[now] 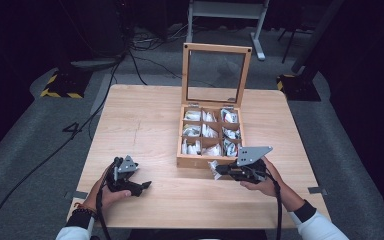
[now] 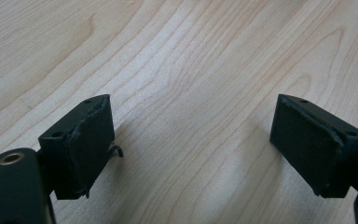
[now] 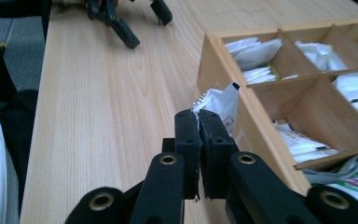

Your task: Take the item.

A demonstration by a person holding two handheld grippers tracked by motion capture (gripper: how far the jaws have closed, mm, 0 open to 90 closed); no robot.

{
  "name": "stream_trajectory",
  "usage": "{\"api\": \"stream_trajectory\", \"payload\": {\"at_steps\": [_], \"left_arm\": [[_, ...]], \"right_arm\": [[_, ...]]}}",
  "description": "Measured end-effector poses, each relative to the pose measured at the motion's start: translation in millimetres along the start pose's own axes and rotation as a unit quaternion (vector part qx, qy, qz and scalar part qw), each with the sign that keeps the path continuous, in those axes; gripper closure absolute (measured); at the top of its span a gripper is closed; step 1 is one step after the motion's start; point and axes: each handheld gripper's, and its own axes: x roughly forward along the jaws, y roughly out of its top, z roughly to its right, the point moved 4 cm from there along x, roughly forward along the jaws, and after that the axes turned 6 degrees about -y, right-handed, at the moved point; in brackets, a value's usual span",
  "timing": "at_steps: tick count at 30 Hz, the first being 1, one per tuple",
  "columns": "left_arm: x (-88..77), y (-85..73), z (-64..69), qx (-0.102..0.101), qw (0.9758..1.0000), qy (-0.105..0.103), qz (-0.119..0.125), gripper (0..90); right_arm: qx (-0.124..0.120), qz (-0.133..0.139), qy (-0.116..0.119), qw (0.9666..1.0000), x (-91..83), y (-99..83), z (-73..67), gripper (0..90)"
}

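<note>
Sachet (image 3: 216, 105) is pinched in the right gripper (image 3: 198, 122), fingers (image 3: 187, 135) clamped together on its edge, held just outside the front wall of the wooden box (image 1: 200, 161), low over the desk (image 1: 145, 125). Looks like it's either just out of a compartment or headed in; can't tell which from this. Box lid (image 1: 216, 74) stands propped upright at the back, so all the compartments are reachable from above; they hold more white sachets (image 1: 192, 116). Gripping by the edge leaves most of the packet free, handy for dropping it into a slot.

Left gripper (image 1: 141, 186) rests on the desk well apart from the box, likely parked out of the way. Its fingers (image 2: 91, 144) are spread wide, holding nothing, bare wood between them.
</note>
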Motion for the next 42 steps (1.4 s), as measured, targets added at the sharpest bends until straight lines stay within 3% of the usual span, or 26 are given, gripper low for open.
{"api": "stream_trajectory", "payload": {"at_steps": [18, 33, 36, 42], "left_arm": [[0.1, 0.0, 0.1, 0.000, 1.0000, -0.001, 0.000, 14.1], [0.0, 0.0, 0.1, 0.000, 1.0000, -0.001, 0.000, 14.0], [0.1, 0.0, 0.1, 0.000, 1.0000, -0.001, 0.000, 14.1], [0.0, 0.0, 0.0, 0.000, 1.0000, 0.000, 0.000, 14.1]], "right_arm": [[-0.007, -0.061, 0.035, 0.9975, 29.9, -25.5, -17.9, 86.8], [-0.009, -0.085, 0.082, 0.9929, 46.2, -37.6, -32.4, 84.4], [-0.001, -0.086, 0.082, 0.9929, 46.5, -39.6, -30.8, 83.3], [-0.019, -0.098, 0.066, 0.9928, 45.1, -40.7, -28.9, 73.7]]}}
